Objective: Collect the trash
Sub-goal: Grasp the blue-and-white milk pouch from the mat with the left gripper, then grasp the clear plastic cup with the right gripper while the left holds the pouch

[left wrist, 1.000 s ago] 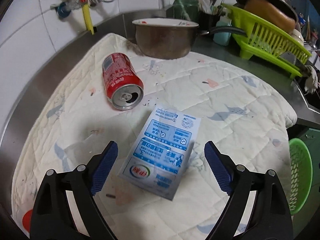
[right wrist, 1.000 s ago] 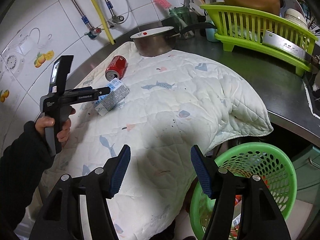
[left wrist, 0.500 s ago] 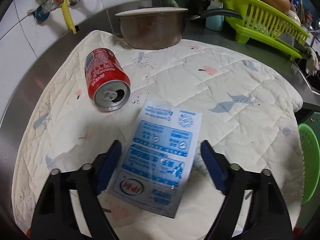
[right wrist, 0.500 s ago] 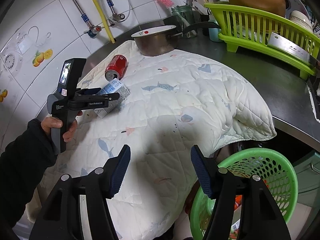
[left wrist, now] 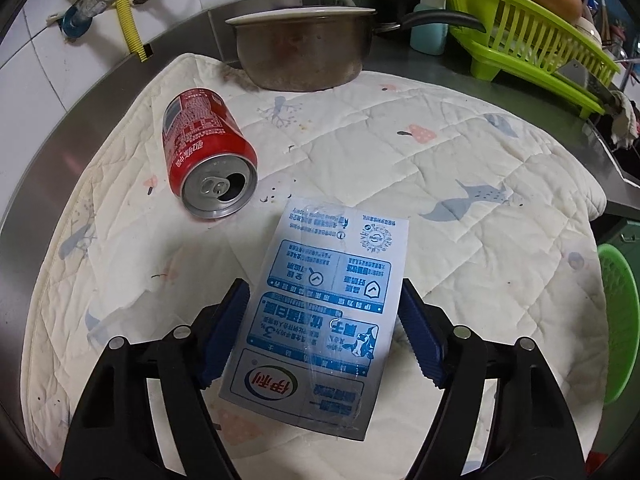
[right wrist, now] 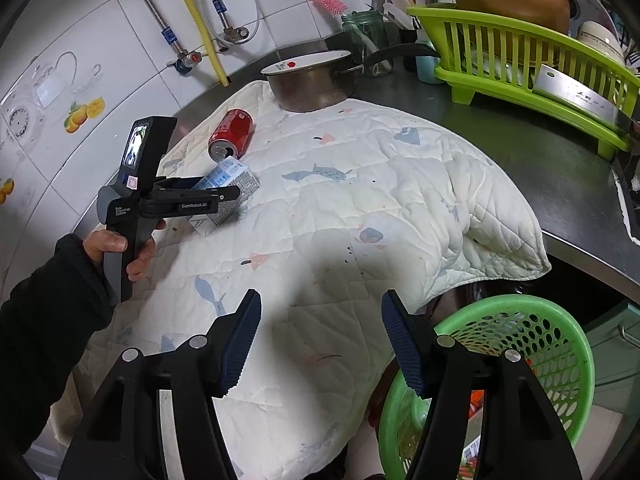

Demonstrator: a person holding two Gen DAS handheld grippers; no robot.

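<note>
A flattened blue and white milk carton (left wrist: 324, 304) lies on the quilted cloth (left wrist: 440, 168), between the pads of my left gripper (left wrist: 322, 336). Its jaws are closing, and both pads meet the carton's long sides. A red soda can (left wrist: 208, 160) lies on its side just beyond, its open top facing me. In the right wrist view a hand (right wrist: 116, 248) holds the left gripper (right wrist: 224, 196) over the carton (right wrist: 236, 180), with the can (right wrist: 232, 134) behind. My right gripper (right wrist: 320, 340) hovers open and empty over the cloth's near part.
A green perforated basket (right wrist: 560, 344) with some trash stands below the counter edge at the right. A steel pot (left wrist: 300, 56) sits at the cloth's far edge. A green dish rack (left wrist: 532, 52) with a cleaver occupies the back right. Pipes run along the tiled wall.
My left gripper came down and forward around the carton and its jaws narrowed from wide open onto the carton's sides. The right gripper stayed still.
</note>
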